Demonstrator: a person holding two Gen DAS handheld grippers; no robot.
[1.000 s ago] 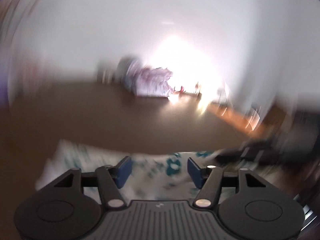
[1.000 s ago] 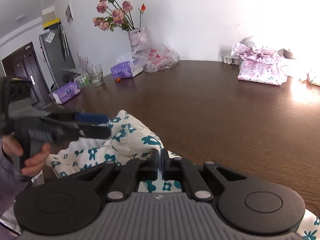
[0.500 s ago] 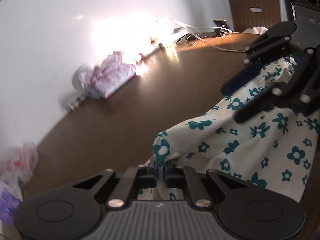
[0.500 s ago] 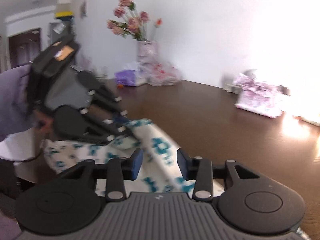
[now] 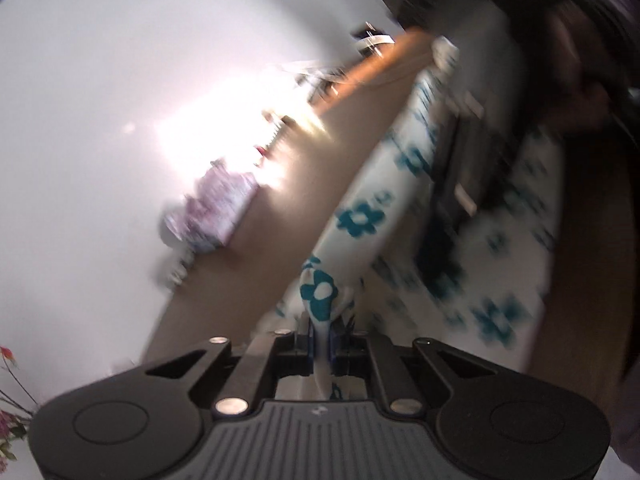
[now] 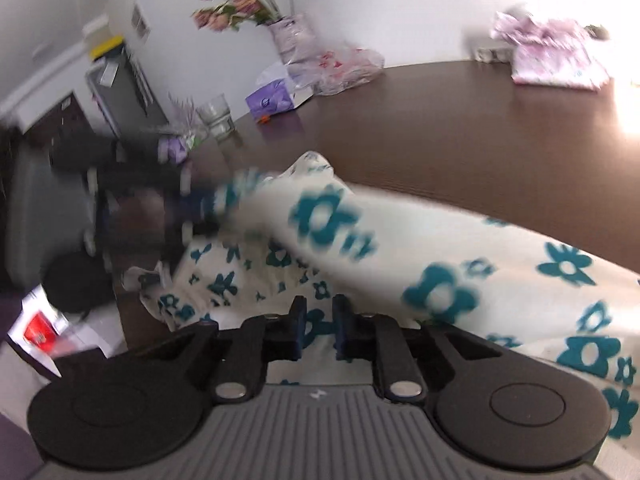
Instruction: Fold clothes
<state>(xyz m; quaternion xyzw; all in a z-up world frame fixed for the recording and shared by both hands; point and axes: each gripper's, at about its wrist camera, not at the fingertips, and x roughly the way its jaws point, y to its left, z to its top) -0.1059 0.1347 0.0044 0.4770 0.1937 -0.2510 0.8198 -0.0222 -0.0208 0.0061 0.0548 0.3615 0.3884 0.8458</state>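
Note:
A white garment with teal flowers [image 5: 360, 220] [image 6: 440, 240] hangs stretched above the dark wooden table [image 6: 440, 128]. My left gripper [image 5: 320, 340] is shut on a bunched edge of it, and the cloth runs up and to the right from the pads. In the right wrist view that left gripper [image 6: 188, 204] is a dark blur at the cloth's left corner. My right gripper [image 6: 320, 326] has its jaws drawn close, with flowered cloth in the narrow gap. In the left wrist view the right gripper [image 5: 456, 184] is a blurred dark shape against the garment.
A folded pink floral cloth [image 6: 556, 56] [image 5: 216, 216] lies at the table's far side. A vase of roses [image 6: 288, 36], a plastic bag [image 6: 340, 68], a purple tissue box [image 6: 272, 98] and a glass [image 6: 216, 118] stand at the far left. A hand [image 5: 580, 92] shows top right.
My left gripper stays shut on the garment and has swung, tilting its view. My right gripper, open half a second ago, has closed to a narrow gap on the cloth.

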